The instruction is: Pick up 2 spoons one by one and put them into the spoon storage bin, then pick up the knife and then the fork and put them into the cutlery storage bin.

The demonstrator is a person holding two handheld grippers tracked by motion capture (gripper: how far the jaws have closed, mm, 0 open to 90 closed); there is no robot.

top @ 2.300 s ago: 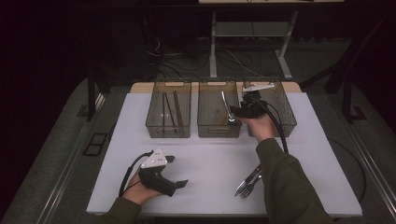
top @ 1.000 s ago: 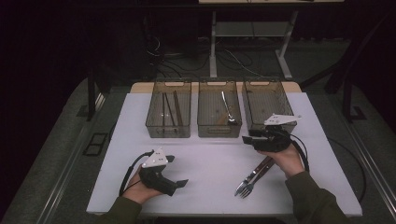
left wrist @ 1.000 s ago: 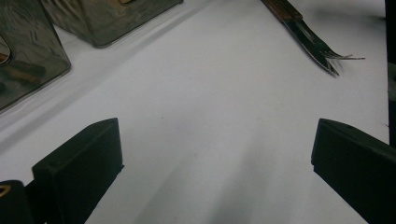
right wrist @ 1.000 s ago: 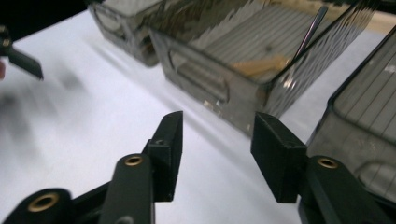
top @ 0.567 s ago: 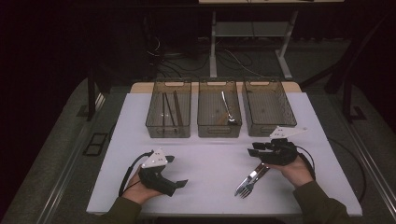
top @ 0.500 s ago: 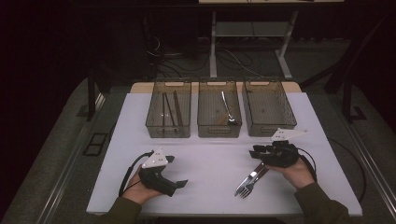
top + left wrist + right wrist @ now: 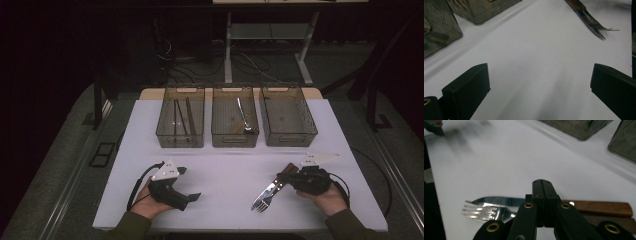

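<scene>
The fork (image 7: 262, 202) and the knife (image 7: 274, 187) lie side by side near the front right corner of the counter (image 7: 230, 165). Their wooden handles point toward the back right, and their tips point toward the front edge. The right tool (image 7: 289, 178) sits right over the handles. Its jaws have just been closing and are now pressed together, and I cannot tell if they pinch a handle. The left tool (image 7: 186, 184) rests near the front left, jaws wide apart and holding nothing. The right hand is much nearer.
</scene>
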